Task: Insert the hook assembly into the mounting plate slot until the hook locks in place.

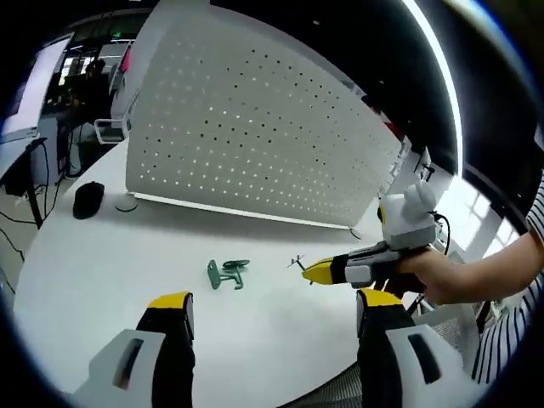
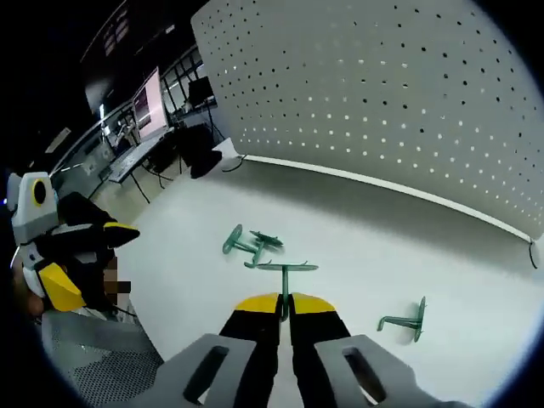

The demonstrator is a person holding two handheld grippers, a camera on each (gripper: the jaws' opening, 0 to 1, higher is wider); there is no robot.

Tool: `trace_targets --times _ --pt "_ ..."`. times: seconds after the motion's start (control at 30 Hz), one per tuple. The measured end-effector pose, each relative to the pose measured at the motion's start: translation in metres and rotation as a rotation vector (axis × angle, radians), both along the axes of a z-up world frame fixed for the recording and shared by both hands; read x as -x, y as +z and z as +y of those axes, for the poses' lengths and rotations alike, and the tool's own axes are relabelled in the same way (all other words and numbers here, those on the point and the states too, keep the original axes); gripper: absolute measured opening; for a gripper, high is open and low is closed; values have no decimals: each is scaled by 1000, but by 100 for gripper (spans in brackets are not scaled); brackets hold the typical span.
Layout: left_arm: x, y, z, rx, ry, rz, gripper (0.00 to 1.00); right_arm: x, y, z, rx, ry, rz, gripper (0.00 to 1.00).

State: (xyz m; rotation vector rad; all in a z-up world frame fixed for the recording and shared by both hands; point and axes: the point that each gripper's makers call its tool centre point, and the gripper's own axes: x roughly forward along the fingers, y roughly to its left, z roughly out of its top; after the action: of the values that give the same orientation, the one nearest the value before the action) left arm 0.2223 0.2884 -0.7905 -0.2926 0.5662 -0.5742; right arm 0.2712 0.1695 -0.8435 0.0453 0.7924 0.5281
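Note:
A white perforated mounting plate [image 1: 255, 127] [image 2: 382, 93] stands upright across the back of the white table [image 1: 102, 280]. My right gripper [image 2: 285, 308] is shut on a thin green hook [image 2: 287, 269], its T-shaped end sticking out ahead of the jaws. In the left gripper view that right gripper [image 1: 316, 270] comes in from the right, low over the table, with the hook [image 1: 297, 262] at its tip. Two loose green hooks [image 1: 228, 274] [image 2: 251, 242] lie together mid-table; another green hook [image 2: 406, 320] lies to the right. My left gripper [image 1: 274, 299] hangs open and holds nothing.
A black rounded object [image 1: 87, 200] lies at the table's left near the plate's foot. A person's hand [image 1: 459, 276] with a striped sleeve holds the right gripper. Desks with monitors [image 2: 144, 102] stand beyond the table's left edge.

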Motion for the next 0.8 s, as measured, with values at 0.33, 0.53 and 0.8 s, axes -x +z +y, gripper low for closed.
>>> trace_targets --times 0.33,0.53,0.8 --pt "-10 10 -17 -39 -118 -46 78 1 35 8 -127 -7 28 0" --pt "-18 18 -17 -28 -147 -49 71 8 56 18 -178 22 28 1" --pt "-29 29 -17 -25 -168 -96 60 24 66 36 -277 65 123 1"
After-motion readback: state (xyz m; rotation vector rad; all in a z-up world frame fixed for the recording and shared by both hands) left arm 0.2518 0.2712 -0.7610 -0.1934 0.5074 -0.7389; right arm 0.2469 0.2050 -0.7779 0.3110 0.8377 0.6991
